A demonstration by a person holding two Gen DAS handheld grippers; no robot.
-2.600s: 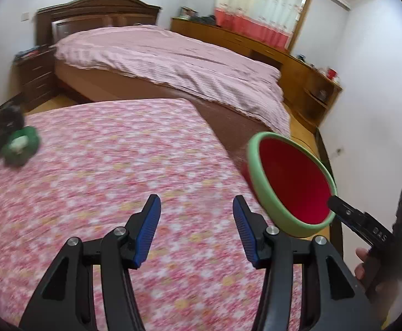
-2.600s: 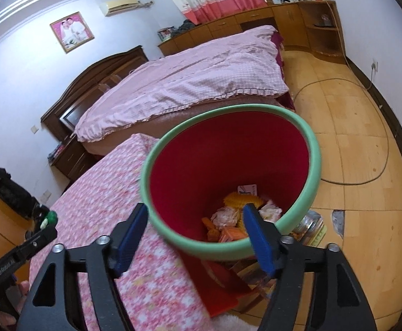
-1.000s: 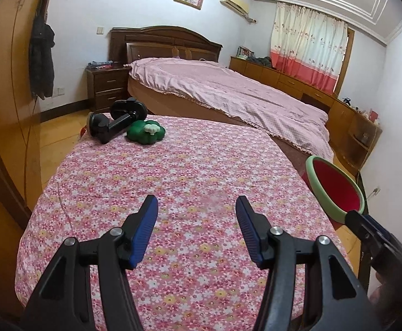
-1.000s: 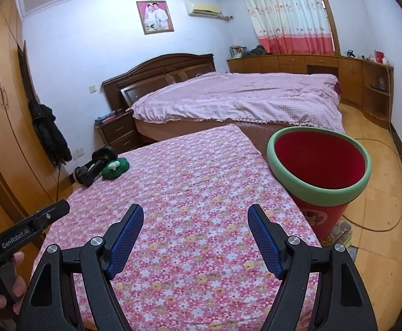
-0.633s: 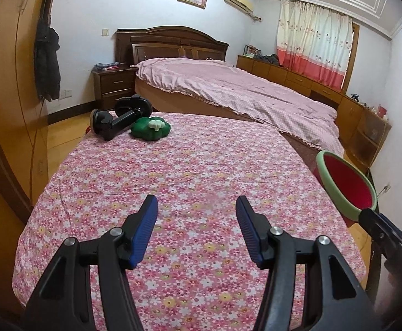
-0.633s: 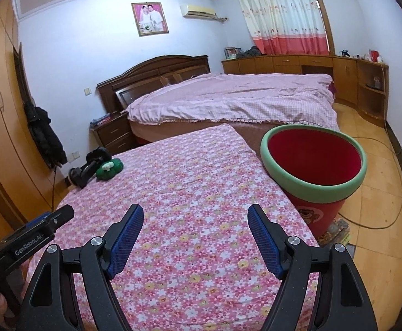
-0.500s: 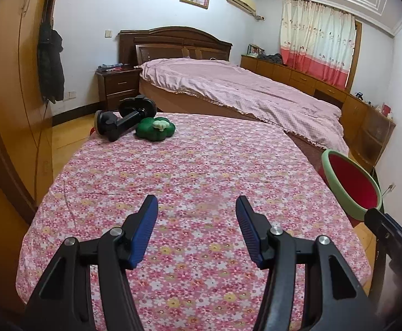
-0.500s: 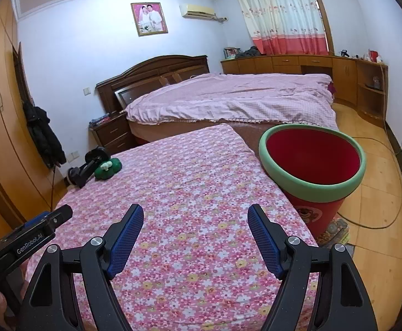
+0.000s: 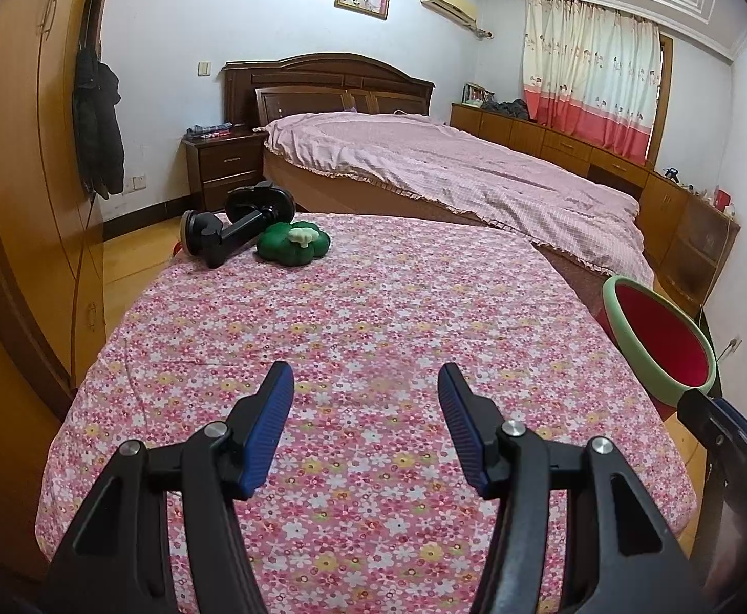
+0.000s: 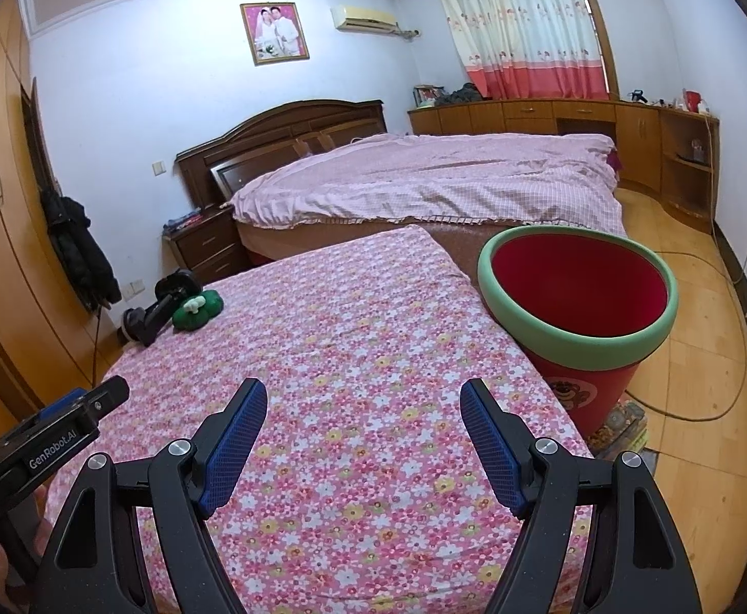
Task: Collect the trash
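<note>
I hold both the left hand-held gripper (image 9: 365, 394) and right hand-held gripper (image 10: 364, 409) open and empty over the floral worktop (image 10: 353, 337), beside the red bin (image 10: 578, 302).

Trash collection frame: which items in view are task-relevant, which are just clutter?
Job:
red bin with green rim, beside the floral table
left gripper, open, empty
right gripper, open, empty

Lying about:
green plush
black mount
No loose trash visible on the table.

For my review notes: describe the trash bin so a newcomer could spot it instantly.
Find the table under the pink flowered cloth. Off its right edge, on the wooden floor, stands the bin, a tapered red tub. Its thick pale green rim sets it apart from everything nearby.
</note>
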